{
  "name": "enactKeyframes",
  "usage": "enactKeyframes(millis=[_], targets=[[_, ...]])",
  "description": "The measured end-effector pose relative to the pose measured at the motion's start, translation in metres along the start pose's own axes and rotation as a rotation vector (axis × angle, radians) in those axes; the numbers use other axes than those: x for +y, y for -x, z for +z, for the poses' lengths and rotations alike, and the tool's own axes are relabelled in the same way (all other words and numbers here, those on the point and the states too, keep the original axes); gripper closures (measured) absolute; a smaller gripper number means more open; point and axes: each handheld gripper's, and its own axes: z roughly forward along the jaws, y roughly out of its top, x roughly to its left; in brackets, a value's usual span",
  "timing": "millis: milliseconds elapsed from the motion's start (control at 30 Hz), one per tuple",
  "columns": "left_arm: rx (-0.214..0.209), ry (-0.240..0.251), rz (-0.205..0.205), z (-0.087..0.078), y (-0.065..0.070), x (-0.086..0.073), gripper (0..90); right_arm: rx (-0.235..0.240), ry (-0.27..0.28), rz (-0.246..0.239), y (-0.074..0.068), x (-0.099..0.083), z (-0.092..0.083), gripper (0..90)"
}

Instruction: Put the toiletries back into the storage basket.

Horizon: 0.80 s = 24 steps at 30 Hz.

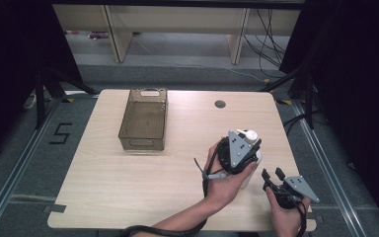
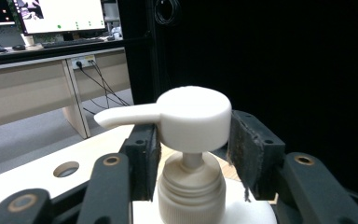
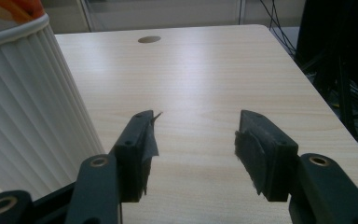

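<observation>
A white pump bottle (image 1: 255, 160) stands on the wooden table (image 1: 128, 173) near its right front. My left gripper (image 1: 251, 143) comes down on it from above, shut on the pump head (image 2: 193, 119), with a black pad against each side of the head. The spout points left in the left gripper view, and the ribbed cap (image 2: 191, 191) sits below. My right gripper (image 1: 272, 173) hovers open just right of the bottle, low over the table, with nothing between its fingers. In the right gripper view, the bottle's ribbed white body (image 3: 28, 102) rises left of my right gripper (image 3: 196, 123).
A brown see-through bin (image 1: 144, 118) lies at the table's far left. A round cable hole (image 1: 220, 103) is at the far middle. The table's right edge (image 1: 288, 148) runs close to the right hand. Black curtains and desks stand beyond.
</observation>
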Motion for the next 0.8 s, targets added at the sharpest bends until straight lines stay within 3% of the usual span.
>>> enactKeyframes(millis=[67, 133, 167, 233, 300, 400, 433, 800], targets=[[0.004, -0.003, -0.012, 0.000, -0.001, 0.001, 57.2, 0.010, 0.011, 0.011, 0.000, 0.000, 0.001, 46.7], [0.003, -0.004, -0.014, 0.000, -0.001, 0.001, 57.9, 0.001, 0.012, -0.015, 0.002, 0.000, 0.001, 46.7], [0.005, -0.005, -0.017, 0.001, -0.001, 0.002, 58.1, 0.004, 0.005, 0.008, 0.000, 0.000, 0.001, 46.7], [-0.006, -0.011, -0.021, 0.001, -0.001, 0.002, 58.5, 0.012, 0.026, -0.022, 0.002, 0.000, 0.003, 46.7], [-0.019, -0.019, -0.030, 0.001, -0.002, 0.003, 58.9, 0.011, 0.021, 0.025, -0.001, -0.001, 0.002, 46.7], [-0.024, -0.021, -0.035, 0.000, -0.004, 0.004, 59.0, 0.014, 0.019, 0.033, -0.002, 0.000, 0.002, 46.6], [-0.031, -0.022, -0.039, 0.000, -0.004, 0.004, 59.1, 0.002, 0.032, -0.014, 0.002, 0.000, 0.003, 46.5], [-0.041, 0.001, -0.052, -0.009, -0.014, 0.014, 59.3, 0.007, 0.028, -0.008, 0.002, 0.000, 0.003, 46.4]])
